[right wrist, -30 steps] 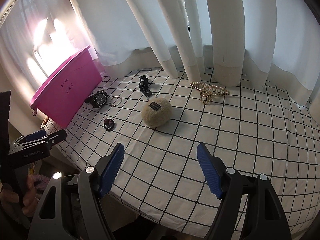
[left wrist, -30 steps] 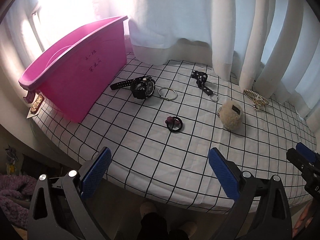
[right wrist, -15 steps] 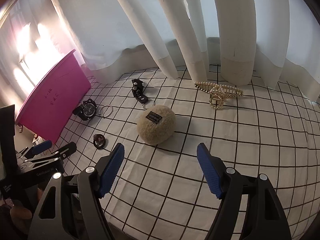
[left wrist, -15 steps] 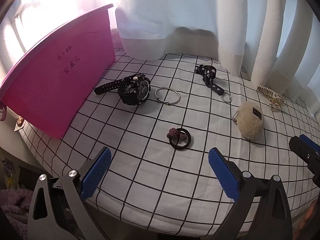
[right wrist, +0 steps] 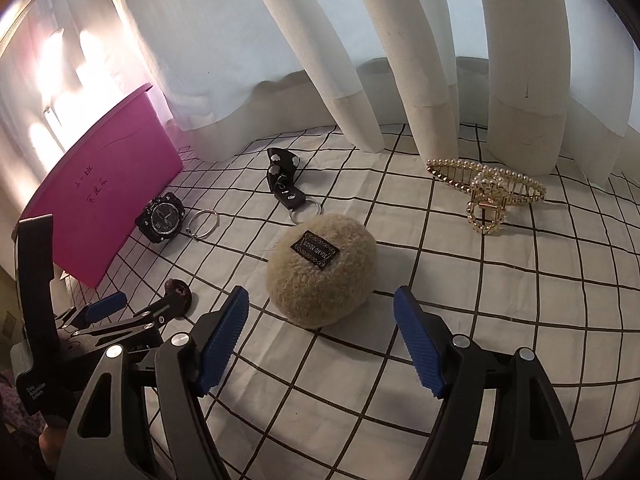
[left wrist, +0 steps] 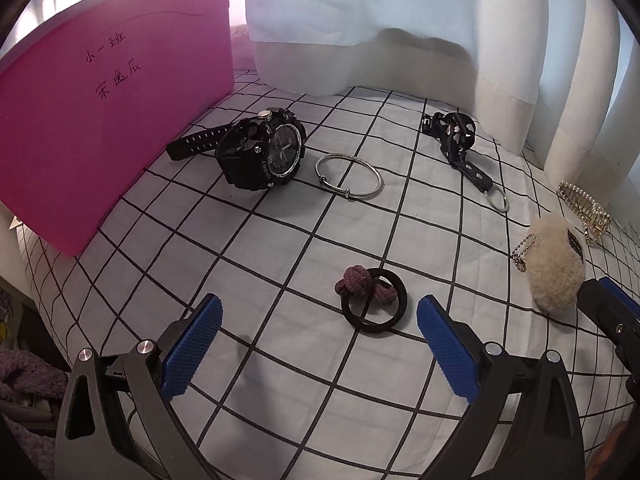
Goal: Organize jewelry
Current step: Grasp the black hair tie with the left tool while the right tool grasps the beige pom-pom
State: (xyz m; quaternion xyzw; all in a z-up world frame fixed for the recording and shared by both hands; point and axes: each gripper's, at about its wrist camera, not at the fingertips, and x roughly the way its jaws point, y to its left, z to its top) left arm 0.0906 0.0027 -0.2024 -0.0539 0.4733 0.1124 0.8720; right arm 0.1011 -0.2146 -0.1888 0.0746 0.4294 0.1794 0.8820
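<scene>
Left tool point(left wrist: 318, 322) gapes wide, holding nothing, low over the checked worktop point(left wrist: 280, 248); a hair tie point(left wrist: 370, 294) lies just ahead between its fingers. Its view shows watch point(left wrist: 262, 152) and bangle point(left wrist: 347, 176) close beside the pink bin point(left wrist: 108, 116). Right tool point(right wrist: 322, 320) also wide and holding nothing, fluffy pouch point(right wrist: 322, 270) just ahead. Only the right view shows the whole pearl hair clip point(right wrist: 486, 190); there the hair tie is mostly hidden behind the left tool.
</scene>
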